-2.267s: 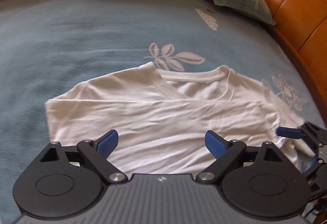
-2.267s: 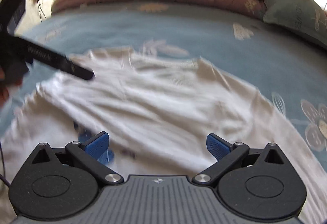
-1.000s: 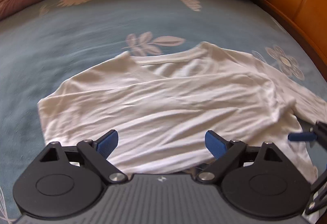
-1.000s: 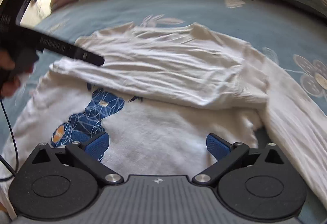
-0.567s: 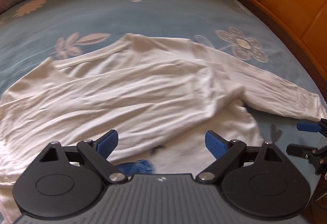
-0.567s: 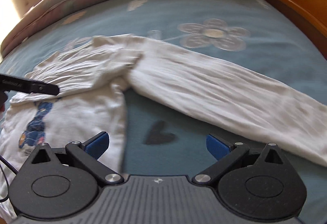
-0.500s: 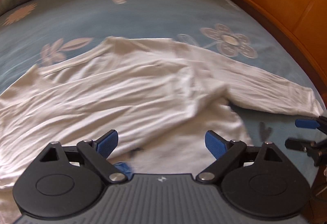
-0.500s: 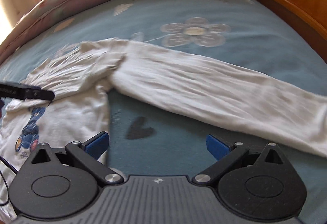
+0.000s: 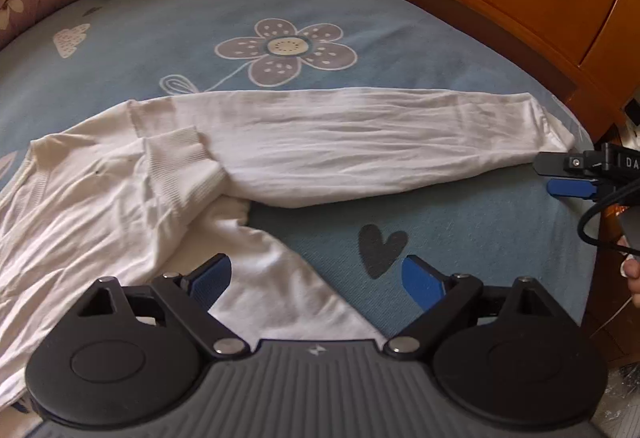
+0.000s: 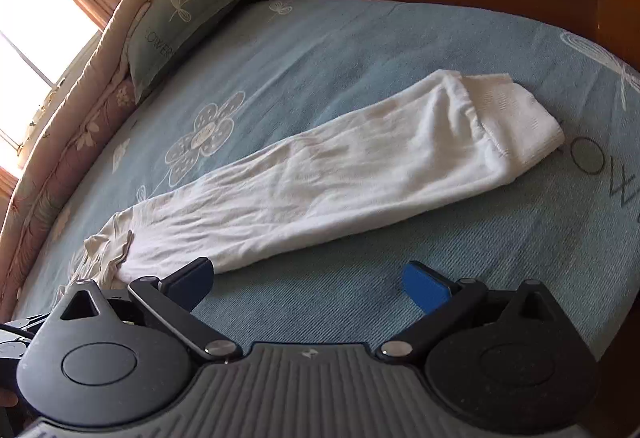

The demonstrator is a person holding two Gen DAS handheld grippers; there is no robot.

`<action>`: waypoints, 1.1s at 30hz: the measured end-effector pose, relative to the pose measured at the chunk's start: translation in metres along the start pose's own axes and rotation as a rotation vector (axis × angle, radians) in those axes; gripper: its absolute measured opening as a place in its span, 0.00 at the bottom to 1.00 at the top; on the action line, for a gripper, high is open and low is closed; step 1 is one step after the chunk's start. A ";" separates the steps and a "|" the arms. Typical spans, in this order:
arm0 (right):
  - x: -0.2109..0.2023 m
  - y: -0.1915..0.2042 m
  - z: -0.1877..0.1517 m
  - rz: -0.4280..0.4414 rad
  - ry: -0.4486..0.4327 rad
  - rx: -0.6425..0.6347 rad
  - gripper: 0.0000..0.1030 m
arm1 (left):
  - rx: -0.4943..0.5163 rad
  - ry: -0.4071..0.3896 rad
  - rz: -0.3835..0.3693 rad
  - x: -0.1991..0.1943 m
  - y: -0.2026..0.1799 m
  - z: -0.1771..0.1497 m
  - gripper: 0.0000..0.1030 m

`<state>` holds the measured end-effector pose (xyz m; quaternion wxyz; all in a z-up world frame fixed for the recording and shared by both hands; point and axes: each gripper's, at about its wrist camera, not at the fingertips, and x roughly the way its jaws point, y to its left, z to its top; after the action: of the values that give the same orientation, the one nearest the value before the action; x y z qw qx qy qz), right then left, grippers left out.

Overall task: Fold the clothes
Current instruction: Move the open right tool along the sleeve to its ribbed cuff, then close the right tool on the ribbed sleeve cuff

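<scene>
White long-sleeved shirt (image 9: 120,198) lies flat on a blue flower-printed bedsheet (image 9: 360,18), its body ahead and to the left of the left gripper (image 9: 316,274), one sleeve (image 9: 360,150) stretched out ahead and to the right. Left gripper: jaws wide apart, holding nothing, hem just under its left finger. Right gripper (image 10: 308,278): jaws wide apart, empty, the sleeve crossing the sheet just ahead, cuff (image 10: 516,118) far right.

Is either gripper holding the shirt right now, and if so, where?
Nothing is held. The left gripper and right gripper both have open jaws, above the white shirt with its sleeve stretched out.
</scene>
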<state>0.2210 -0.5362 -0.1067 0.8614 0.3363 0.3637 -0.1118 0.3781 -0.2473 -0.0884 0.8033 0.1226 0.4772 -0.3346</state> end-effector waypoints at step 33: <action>0.045 -0.015 0.023 0.023 -0.342 0.168 1.00 | -0.106 -0.027 -0.052 0.015 -0.007 0.026 0.90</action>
<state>0.2590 -0.5601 -0.1337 0.8807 0.3875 0.1977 -0.1875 0.3963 -0.2720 -0.0865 0.8062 0.0629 0.4864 -0.3310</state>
